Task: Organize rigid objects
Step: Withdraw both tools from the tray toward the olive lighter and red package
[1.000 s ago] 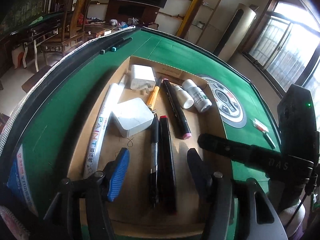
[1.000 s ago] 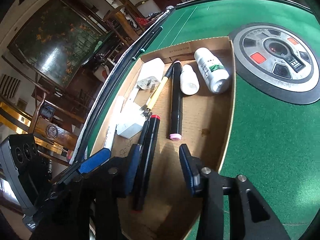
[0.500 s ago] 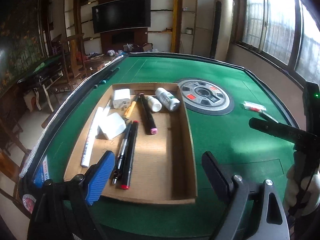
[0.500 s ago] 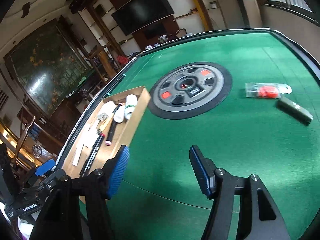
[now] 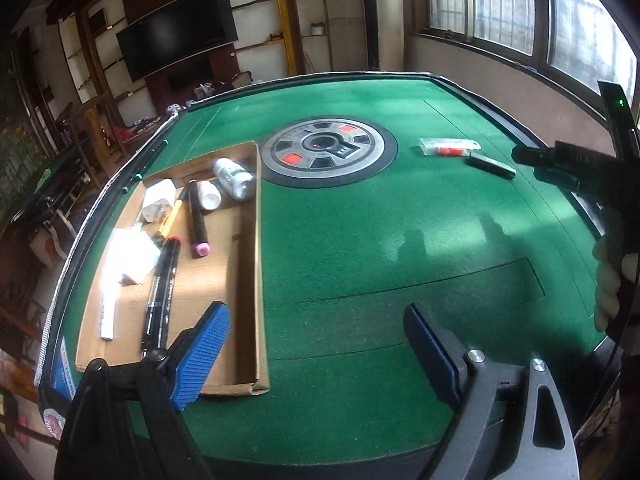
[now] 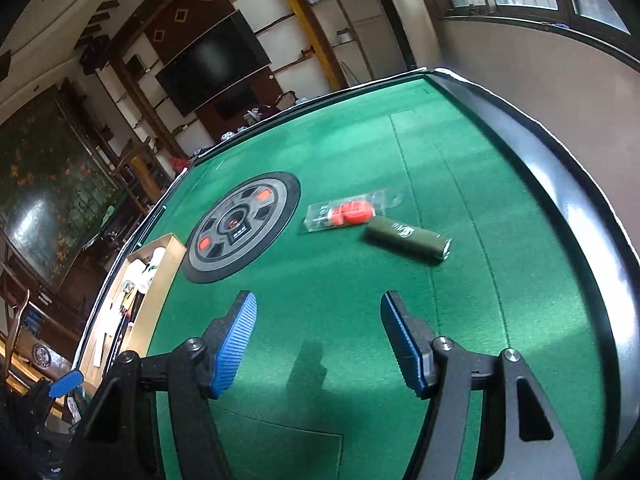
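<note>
A shallow cardboard tray (image 5: 256,264) lies on the left of the green table; it also shows in the right wrist view (image 6: 160,280). It holds black markers (image 5: 162,292), white bottles (image 5: 234,174), white chargers (image 5: 158,198) and a white paint tube (image 5: 108,312). A clear packet with red pieces (image 6: 346,212) and a dark green stick-shaped case (image 6: 408,236) lie on the felt to the right, also visible in the left wrist view (image 5: 448,147) (image 5: 491,164). My left gripper (image 5: 316,354) is open and empty by the tray's near right corner. My right gripper (image 6: 318,340) is open and empty, short of the case.
A round grey control panel (image 5: 328,152) sits in the table's middle. The table has a raised black rim (image 6: 560,168). A thin dark pen (image 5: 144,164) lies on the left rim. Chairs and a TV wall stand beyond the table.
Both grippers have pulled back from over the tray and swung right. The right gripper now faces the red packet and green case. The left jaws have opened wider.
</note>
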Demonstrator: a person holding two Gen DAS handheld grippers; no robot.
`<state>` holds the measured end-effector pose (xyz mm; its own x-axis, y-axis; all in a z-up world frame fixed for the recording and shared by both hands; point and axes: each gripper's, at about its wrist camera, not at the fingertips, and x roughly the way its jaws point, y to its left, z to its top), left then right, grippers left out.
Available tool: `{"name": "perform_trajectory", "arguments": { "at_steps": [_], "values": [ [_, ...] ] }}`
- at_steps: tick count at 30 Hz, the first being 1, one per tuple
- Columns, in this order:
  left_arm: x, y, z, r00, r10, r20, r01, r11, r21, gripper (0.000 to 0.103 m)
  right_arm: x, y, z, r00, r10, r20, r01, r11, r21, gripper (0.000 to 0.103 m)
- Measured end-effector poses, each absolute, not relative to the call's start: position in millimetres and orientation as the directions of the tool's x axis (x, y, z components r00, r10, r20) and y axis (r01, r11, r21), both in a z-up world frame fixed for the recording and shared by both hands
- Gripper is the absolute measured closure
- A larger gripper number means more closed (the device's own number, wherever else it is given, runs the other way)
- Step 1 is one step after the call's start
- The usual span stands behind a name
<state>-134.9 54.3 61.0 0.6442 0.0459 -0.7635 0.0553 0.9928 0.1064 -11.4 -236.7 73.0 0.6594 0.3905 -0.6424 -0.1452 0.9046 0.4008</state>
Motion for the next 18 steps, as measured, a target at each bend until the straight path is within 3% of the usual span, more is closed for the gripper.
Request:
{"name": "perform_trajectory", "arguments": {
  "at_steps": [8,15,18],
  "values": [
    [-106,23,35,0.590,-0.003,-0.807,0.122,0.989,0.085,0.012,4,-281,76,0.698,0.335,-0.633,-0.063,0.909,0.413,0.038],
    [-67,22,8,0.531,-0.119,-0.839,0.110,0.991,-0.072,0.012,22,-305,82,0.718,0.262,-0.645,0.008,0.923,0.384,0.037],
    [-66,22,0,0.536,-0.113,-0.837,0.090,0.993,-0.076,0.011,29,-302,82,0.712,0.236,-0.662,0.011,0.938,0.346,0.035]
  ]
}}
